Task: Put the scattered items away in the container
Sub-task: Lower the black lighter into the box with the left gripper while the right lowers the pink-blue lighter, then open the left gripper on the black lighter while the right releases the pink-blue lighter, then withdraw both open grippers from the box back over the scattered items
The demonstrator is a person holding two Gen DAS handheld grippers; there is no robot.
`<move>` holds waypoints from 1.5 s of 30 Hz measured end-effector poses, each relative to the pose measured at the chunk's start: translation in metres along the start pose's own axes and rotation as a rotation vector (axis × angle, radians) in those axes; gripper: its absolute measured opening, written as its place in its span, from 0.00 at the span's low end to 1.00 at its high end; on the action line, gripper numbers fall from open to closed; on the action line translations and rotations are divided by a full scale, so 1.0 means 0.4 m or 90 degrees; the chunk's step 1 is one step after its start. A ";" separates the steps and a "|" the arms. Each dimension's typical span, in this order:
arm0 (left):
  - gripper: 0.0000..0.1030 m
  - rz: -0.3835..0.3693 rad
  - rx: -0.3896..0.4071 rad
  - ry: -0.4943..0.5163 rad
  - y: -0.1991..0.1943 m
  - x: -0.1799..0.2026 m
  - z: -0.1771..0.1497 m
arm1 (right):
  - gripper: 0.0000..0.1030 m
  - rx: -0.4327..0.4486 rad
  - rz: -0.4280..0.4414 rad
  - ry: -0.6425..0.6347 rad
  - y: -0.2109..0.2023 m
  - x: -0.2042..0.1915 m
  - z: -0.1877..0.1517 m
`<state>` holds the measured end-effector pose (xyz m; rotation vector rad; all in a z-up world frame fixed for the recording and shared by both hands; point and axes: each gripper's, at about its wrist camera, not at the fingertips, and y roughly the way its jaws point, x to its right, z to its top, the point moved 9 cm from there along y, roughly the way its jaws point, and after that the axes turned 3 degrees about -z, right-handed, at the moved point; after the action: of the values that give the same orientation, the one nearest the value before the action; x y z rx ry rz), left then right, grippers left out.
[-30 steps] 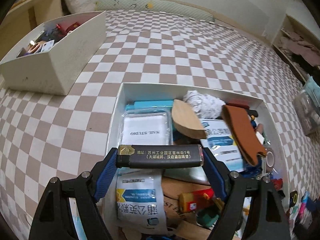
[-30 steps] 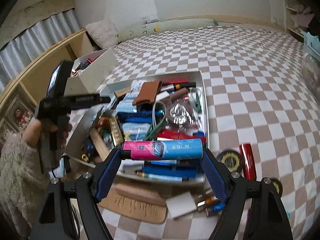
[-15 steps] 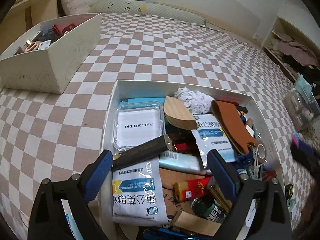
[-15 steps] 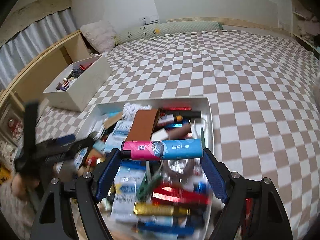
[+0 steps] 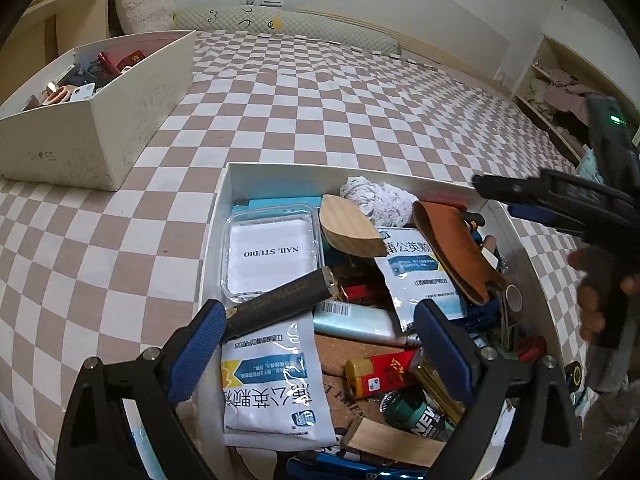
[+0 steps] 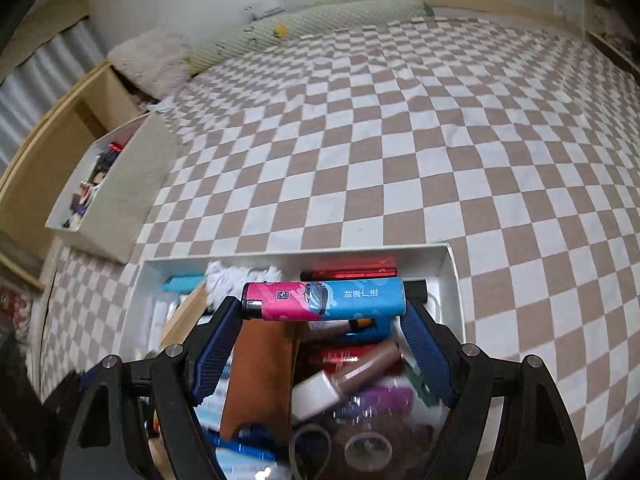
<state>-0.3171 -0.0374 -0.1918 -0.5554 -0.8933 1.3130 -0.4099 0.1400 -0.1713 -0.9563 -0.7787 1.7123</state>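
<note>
The white container [image 5: 224, 200] on the checkered bed is full of small items. My left gripper [image 5: 316, 320] is open above its near end. A black lighter [image 5: 280, 304] lies in the box with one end against the left finger [image 5: 196, 344]. My right gripper [image 6: 324, 312] is shut on a pink and blue lighter [image 6: 324, 300], held crosswise over the far part of the container [image 6: 448, 276]. The right gripper also shows in the left wrist view [image 5: 560, 200], at the container's right side.
A second white box [image 5: 120, 120] with small items stands at the far left; it also shows in the right wrist view [image 6: 120, 196]. Wooden shelving [image 5: 560, 120] with clothes is at the right. A pillow [image 5: 144, 4] and bolster lie by the wall.
My left gripper opened and the black lighter dropped into the container. My right gripper carried the pink and blue lighter forward over the container.
</note>
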 end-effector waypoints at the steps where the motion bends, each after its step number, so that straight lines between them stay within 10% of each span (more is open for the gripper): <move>1: 0.93 -0.001 0.000 -0.001 -0.001 -0.002 0.000 | 0.79 -0.002 0.000 0.003 0.007 0.000 0.005; 7: 0.93 -0.001 0.001 -0.001 -0.002 -0.013 0.001 | 0.79 -0.025 0.022 0.025 0.041 -0.007 0.007; 11: 0.93 -0.005 0.005 -0.001 -0.008 -0.009 0.004 | 1.00 -0.009 -0.002 0.030 0.029 0.006 0.009; 45: 0.93 0.020 0.070 0.042 -0.214 0.090 -0.015 | 1.00 0.111 -0.071 -0.093 -0.298 -0.028 -0.196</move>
<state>-0.2620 -0.0192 -0.1190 -0.5259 -0.7555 1.3557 -0.2863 0.1710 -0.1061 -0.6634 -0.7486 1.7351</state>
